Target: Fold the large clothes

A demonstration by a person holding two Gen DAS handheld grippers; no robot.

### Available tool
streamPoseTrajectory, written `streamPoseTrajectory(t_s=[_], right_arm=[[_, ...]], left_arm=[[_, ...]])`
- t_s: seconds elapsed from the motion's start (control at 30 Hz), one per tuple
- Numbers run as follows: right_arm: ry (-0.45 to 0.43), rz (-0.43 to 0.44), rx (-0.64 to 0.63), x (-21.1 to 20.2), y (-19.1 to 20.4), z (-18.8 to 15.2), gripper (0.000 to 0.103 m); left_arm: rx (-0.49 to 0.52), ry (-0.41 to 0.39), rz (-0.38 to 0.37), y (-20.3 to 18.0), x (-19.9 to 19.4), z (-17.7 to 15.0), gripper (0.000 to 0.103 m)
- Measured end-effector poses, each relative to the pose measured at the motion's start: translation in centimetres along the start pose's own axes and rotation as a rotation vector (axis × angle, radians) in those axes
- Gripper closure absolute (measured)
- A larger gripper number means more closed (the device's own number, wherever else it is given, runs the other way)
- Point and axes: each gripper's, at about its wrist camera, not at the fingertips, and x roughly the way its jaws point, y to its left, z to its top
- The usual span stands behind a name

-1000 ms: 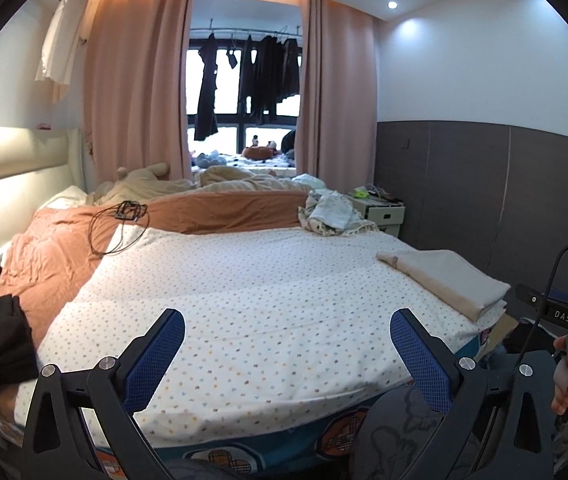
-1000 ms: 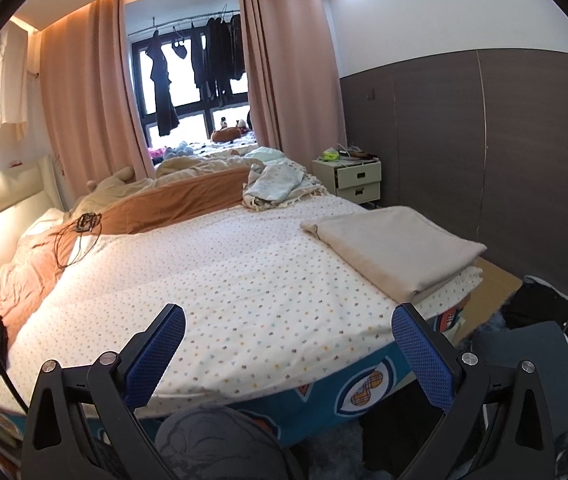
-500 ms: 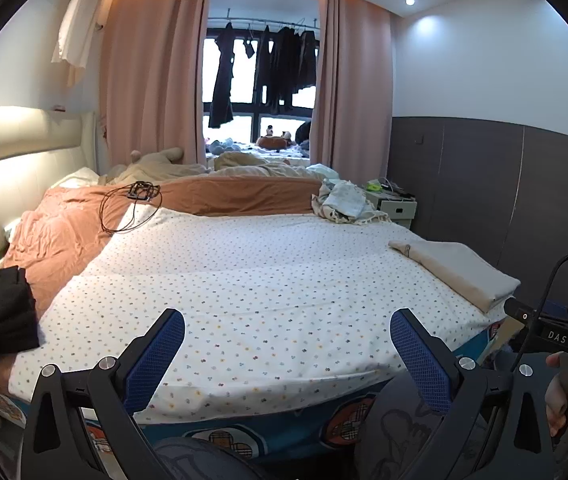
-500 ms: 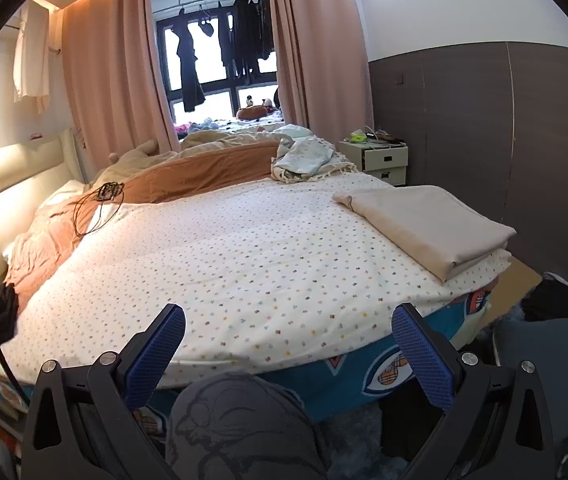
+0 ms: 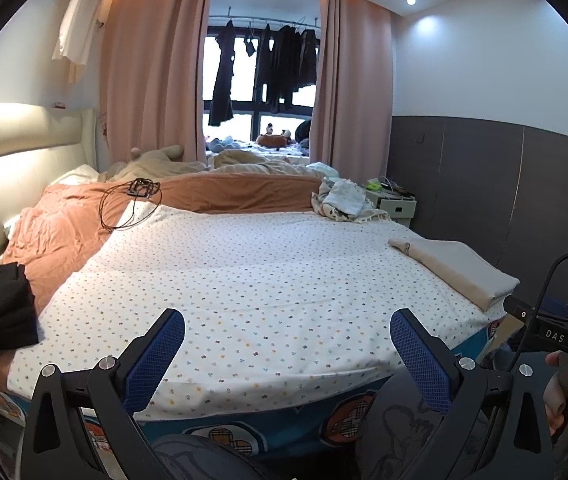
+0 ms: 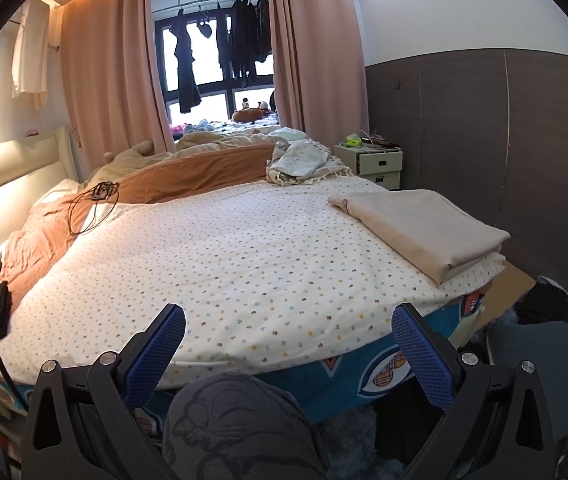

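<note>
As our view has swung a little across the bed (image 5: 267, 280), both the left gripper (image 5: 288, 354) and right gripper (image 6: 288, 354) stay wide and empty, with the folded beige cloth (image 6: 424, 224) untouched

"DAS" stands in pale letters on the black device (image 5: 555, 335).

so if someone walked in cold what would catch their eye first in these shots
Most likely the big dotted white sheet spread flat over the bed, filling the middle of both views. Next, the folded beige cloth lying at the sheet's right edge, and the dark clothes hanging against the bright window at the back. Both the left gripper and the right gripper are open and empty at the near edge of the bed.
</note>
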Motion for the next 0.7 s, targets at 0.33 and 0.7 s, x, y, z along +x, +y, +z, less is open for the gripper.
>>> streamPoseTrajectory(t_s=[0.33, 0.7], right_arm=[[-0.011, 0.000, -0.002, -0.34, 0.05, 0.25, 0.000], [-0.013, 0.003, -0.006, -0.51, 0.26, 0.20, 0.000]], left_arm=[[-0.010, -0.011, 0.010, 0.20, -0.20, 0.12, 0.000], [-0.011, -0.020, 0.020, 0.44, -0.39, -0.03, 0.000]])
